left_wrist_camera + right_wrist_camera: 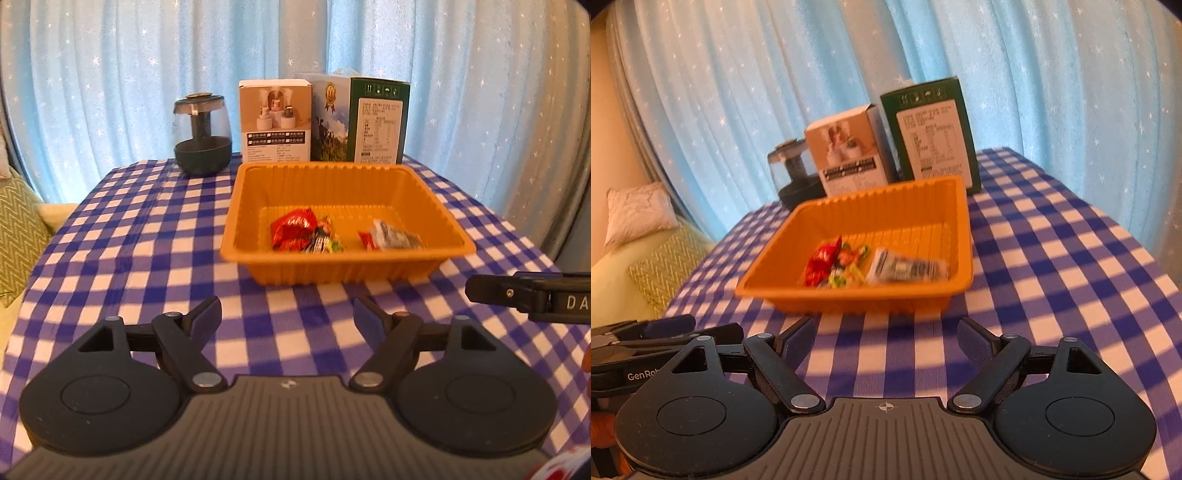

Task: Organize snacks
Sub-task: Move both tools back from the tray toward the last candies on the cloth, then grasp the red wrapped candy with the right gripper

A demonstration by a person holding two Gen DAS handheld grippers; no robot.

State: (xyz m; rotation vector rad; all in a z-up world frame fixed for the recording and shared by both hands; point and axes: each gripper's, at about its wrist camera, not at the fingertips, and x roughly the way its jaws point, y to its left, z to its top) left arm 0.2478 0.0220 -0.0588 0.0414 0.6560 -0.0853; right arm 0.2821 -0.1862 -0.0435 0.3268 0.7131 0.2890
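My left gripper [288, 317] and right gripper [884, 338]: spread wide, holding nothing. Snacks [306, 234] lie in orange tray [236, 206]. No loose snacks visible on tablecloth [147, 240]; task likely near done.

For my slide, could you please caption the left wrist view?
Open left tongs face an orange tray holding snack packets.

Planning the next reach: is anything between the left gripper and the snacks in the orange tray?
Only the tray's own near wall. The left gripper is open over bare checkered tablecloth, and the orange tray sits just ahead. The snack packets lie on its floor, so a reach must clear the rim.
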